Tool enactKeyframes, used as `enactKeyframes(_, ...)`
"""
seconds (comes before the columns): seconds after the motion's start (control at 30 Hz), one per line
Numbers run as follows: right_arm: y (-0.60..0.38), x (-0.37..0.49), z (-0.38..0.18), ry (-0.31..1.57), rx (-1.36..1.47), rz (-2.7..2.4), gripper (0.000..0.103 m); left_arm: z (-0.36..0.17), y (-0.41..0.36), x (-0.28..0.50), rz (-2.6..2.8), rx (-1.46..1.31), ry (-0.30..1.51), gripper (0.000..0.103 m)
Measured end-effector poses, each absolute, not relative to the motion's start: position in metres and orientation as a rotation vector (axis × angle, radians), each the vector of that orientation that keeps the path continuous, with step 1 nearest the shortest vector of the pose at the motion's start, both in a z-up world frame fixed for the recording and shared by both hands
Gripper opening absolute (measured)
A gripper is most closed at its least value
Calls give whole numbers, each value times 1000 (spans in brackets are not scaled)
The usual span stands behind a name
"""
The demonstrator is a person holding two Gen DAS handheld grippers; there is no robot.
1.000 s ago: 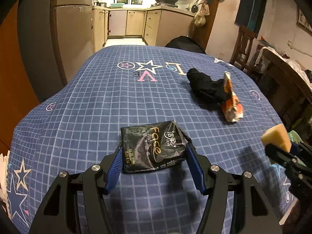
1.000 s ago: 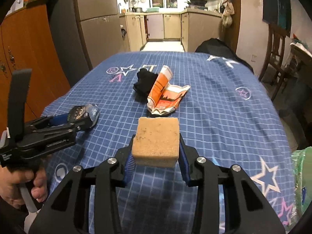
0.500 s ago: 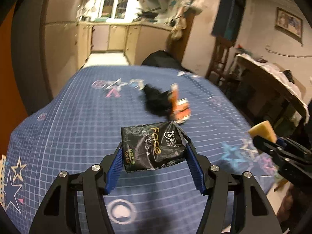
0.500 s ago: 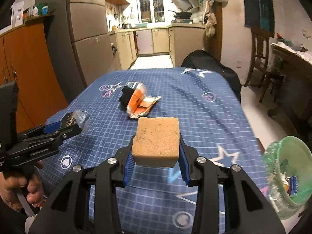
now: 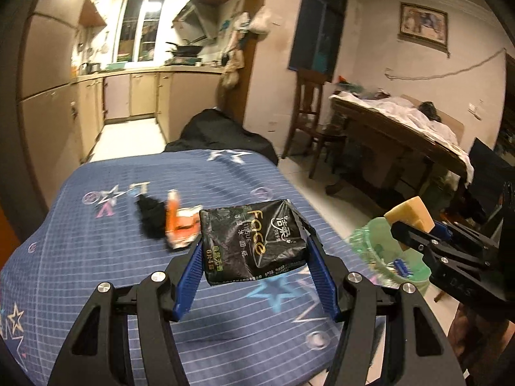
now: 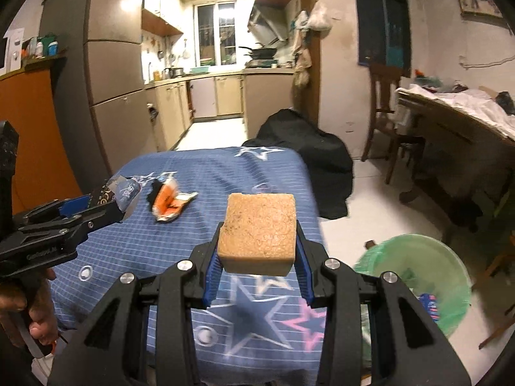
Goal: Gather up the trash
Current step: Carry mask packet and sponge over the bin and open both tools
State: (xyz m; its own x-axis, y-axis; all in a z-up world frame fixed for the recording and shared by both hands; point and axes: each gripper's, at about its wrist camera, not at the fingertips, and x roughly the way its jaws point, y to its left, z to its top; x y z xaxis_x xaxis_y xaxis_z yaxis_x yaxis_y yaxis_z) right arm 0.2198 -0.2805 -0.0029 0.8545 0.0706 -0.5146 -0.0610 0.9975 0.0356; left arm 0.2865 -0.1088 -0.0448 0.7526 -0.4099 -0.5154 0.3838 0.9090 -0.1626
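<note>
Black tissue pack clamped between the blue pads of the left gripper, carried in the air above the blue star-print tablecloth. Tan sponge pinched likewise in the right gripper, jaws closed only as far as the block allows. Compared with a second ago, both tools swung right and lifted away from the table, bringing the green-lined trash bin on the floor into view off the table's right edge. Reads as carrying, with dropping both items into the bin probably next. Still lying on the cloth: orange wrapper touching a black crumpled item, so more collecting left.

Right wrist view alone shows the bin's full rim, some litter inside, and the bare hand on the left tool's handle. Left wrist view alone shows the pack's printed face, and the sponge from the side, near the bin.
</note>
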Motion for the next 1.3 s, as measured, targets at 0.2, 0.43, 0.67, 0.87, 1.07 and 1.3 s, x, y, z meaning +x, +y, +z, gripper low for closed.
enactKeyframes(0.2, -315, 211, 9, 527, 8, 15, 37, -33, -159, 283, -496, -20, 567, 62)
enactKeyframes(0.43, -354, 203, 20, 521, 17, -38, 37, -20, -210, 286, -553, 9, 567, 62)
enactKeyframes(0.67, -395, 199, 30, 523, 32, -92, 37, -12, -265, 295, -630, 30, 588, 62)
enactKeyframes(0.87, -439, 199, 32, 556, 64, -144, 37, -2, -318, 295, -690, 67, 583, 62)
enactKeyframes(1.07, -480, 202, 22, 616, 109, -173, 37, -4, -370, 298, -746, 105, 599, 62)
enactKeyframes(1.3, -521, 208, 2, 715, 170, -183, 37, -16, -417, 316, -794, 132, 661, 62)
